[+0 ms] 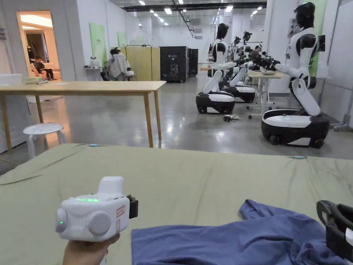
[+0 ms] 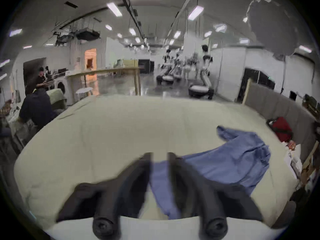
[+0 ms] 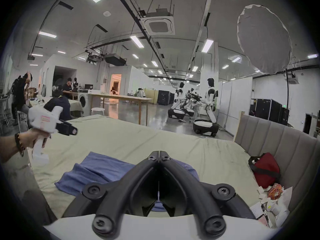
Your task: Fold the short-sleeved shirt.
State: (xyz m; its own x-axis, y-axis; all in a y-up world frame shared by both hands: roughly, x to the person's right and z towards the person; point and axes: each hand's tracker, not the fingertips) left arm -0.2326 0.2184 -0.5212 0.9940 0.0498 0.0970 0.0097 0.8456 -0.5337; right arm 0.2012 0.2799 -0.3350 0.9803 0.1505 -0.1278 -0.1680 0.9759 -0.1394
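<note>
A wide bed covered by a pale green sheet (image 1: 193,179) fills the foreground of a large, bright workshop. At the left, a person's hand (image 1: 86,250) holds up the white left gripper (image 1: 132,207) above the sheet, just beside the left edge of the shirt. In the left gripper view its two dark jaws stand a little apart, with a gap between their tips, and the picture is blurred; blue cloth shows through the gap, but I cannot tell whether the jaws touch it.

To the right of that hand lies the blue short-sleeved shirt (image 1: 241,241), crumpled on the near part of the sheet, one sleeve (image 1: 253,208) pointing away toward the far edge of the bed.

Farther right, the black right gripper (image 3: 159,154) hangs over the shirt. In the right gripper view its jaw tips meet flat against each other, closed, with nothing seen pinched between them.

At the far right, against the padded grey headboard (image 3: 277,143), rests a red bag (image 3: 266,172).

Beyond the bed stand a long wooden table (image 1: 86,88) and a white stool (image 1: 43,129) at left, and several white and black humanoid robots (image 1: 300,82) on wheeled bases at right.
</note>
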